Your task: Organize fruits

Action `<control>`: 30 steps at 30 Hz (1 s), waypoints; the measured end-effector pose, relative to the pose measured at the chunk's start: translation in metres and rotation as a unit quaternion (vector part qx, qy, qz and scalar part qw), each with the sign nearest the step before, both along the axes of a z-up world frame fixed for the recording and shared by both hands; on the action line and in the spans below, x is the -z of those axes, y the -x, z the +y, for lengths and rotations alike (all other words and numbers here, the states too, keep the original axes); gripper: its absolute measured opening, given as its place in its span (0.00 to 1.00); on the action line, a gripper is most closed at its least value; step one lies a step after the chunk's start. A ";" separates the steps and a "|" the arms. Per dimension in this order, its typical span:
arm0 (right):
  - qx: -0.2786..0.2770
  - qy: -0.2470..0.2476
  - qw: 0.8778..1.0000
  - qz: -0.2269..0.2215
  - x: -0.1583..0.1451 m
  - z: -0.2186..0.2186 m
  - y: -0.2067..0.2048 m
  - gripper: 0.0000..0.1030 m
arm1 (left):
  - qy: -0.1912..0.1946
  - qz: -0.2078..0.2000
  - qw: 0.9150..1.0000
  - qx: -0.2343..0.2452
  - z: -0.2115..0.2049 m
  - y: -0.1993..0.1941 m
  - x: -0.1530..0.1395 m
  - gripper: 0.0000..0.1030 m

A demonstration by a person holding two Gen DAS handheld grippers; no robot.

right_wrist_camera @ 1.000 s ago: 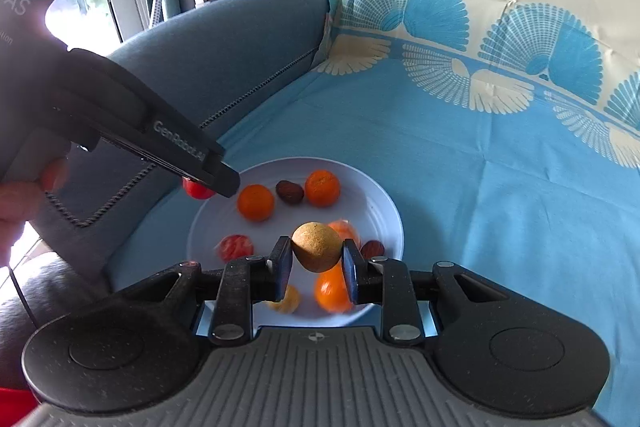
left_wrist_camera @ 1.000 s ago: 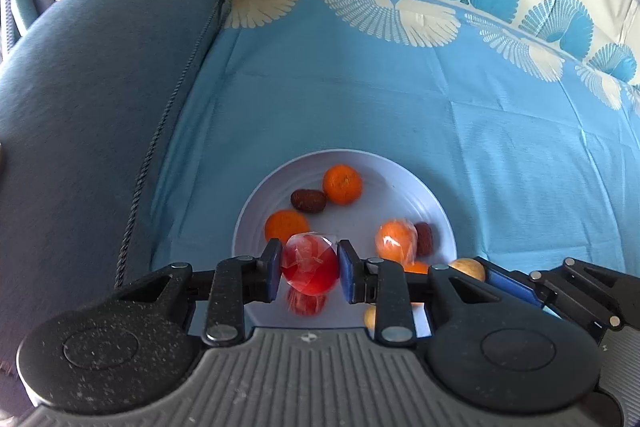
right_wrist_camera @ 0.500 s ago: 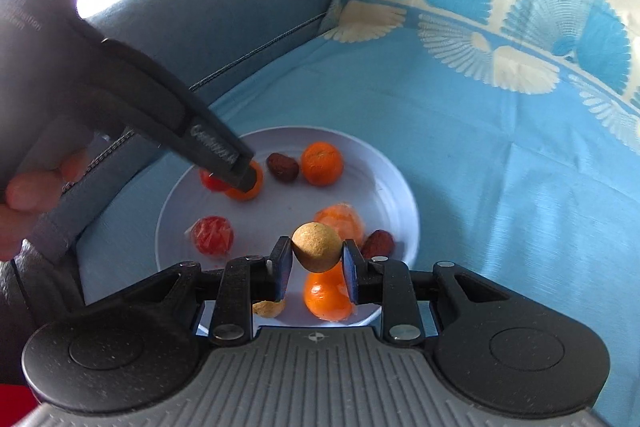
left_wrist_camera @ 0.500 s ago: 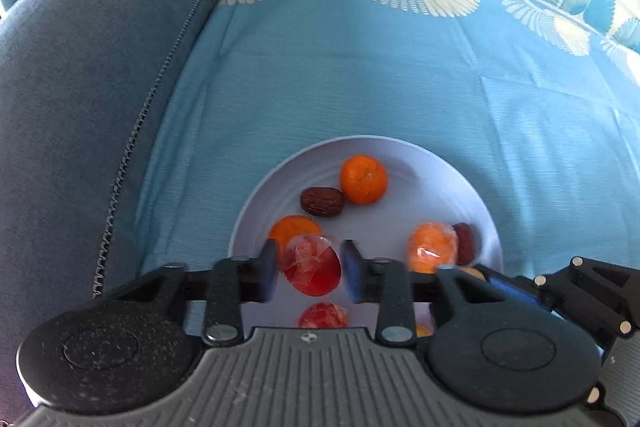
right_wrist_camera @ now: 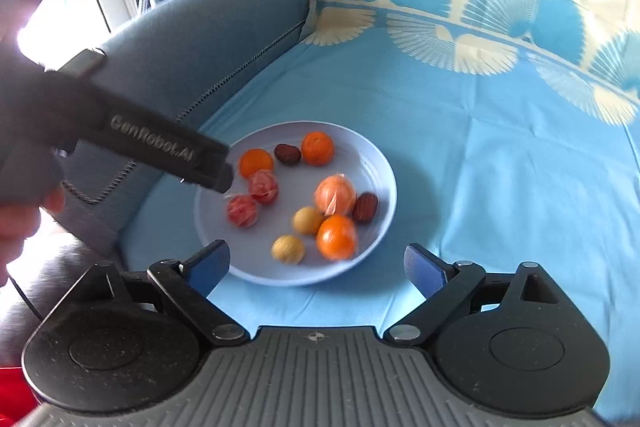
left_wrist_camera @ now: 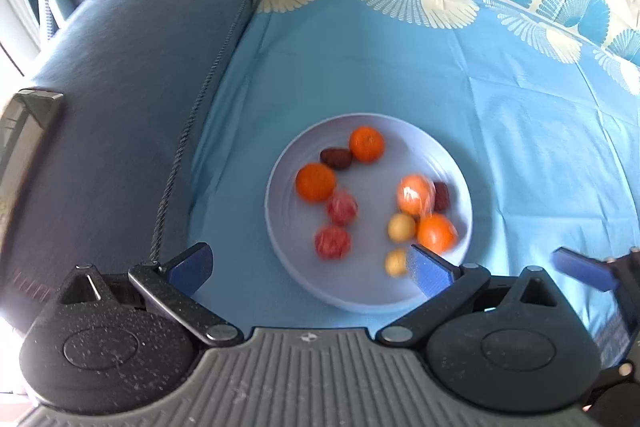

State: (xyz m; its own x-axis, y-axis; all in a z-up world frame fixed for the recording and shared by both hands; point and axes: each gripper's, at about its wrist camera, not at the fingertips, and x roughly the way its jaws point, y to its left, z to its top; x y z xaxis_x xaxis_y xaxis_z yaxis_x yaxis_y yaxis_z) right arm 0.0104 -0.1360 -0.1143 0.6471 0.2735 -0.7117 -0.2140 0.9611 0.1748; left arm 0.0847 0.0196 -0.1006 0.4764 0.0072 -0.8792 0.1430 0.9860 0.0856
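We are holding the left claw (left_wrist_camera: 310,267) spread wide over the near rim of the pale blue plate (left_wrist_camera: 460,187), gripping nothing. The right claw (right_wrist_camera: 316,267) is gaping wide too, hovering just short of the plate (right_wrist_camera: 384,167), with nothing between its pads. All the fruit is sitting on the plate: two wrapped red fruits (left_wrist_camera: 333,241) side by side left of centre, two small yellow fruits (right_wrist_camera: 287,249) toward the near rim, an orange (right_wrist_camera: 337,237) beside them, a wrapped orange (right_wrist_camera: 335,195) behind it, two more oranges (left_wrist_camera: 366,143) and two dark dates (left_wrist_camera: 336,158). The plate is resting on the blue cloth (left_wrist_camera: 500,99), just right of the sofa arm (left_wrist_camera: 132,99).
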 end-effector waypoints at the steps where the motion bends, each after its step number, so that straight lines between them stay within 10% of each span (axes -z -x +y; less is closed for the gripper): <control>1: 0.008 0.000 1.000 -0.004 -0.006 0.000 0.009 0.96 | -0.001 -0.005 1.000 0.000 0.002 0.009 -0.005 1.00; 14: 0.044 0.042 0.996 -0.072 -0.042 -0.005 0.083 0.99 | -0.001 -0.040 0.999 -0.009 0.016 0.093 -0.040 1.00; 30: 0.053 0.058 0.993 -0.090 -0.050 -0.002 0.100 0.99 | -0.012 -0.056 0.998 0.002 0.015 0.106 -0.047 1.00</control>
State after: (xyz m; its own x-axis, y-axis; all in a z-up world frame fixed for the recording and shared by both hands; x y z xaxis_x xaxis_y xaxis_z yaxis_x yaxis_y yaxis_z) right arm -0.0899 -0.1384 -0.0643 0.7871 0.1198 -0.6051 -0.1276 0.9914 0.0303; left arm -0.0211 0.0342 -0.0541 0.5725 0.0265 -0.8195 0.1340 0.9830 0.1255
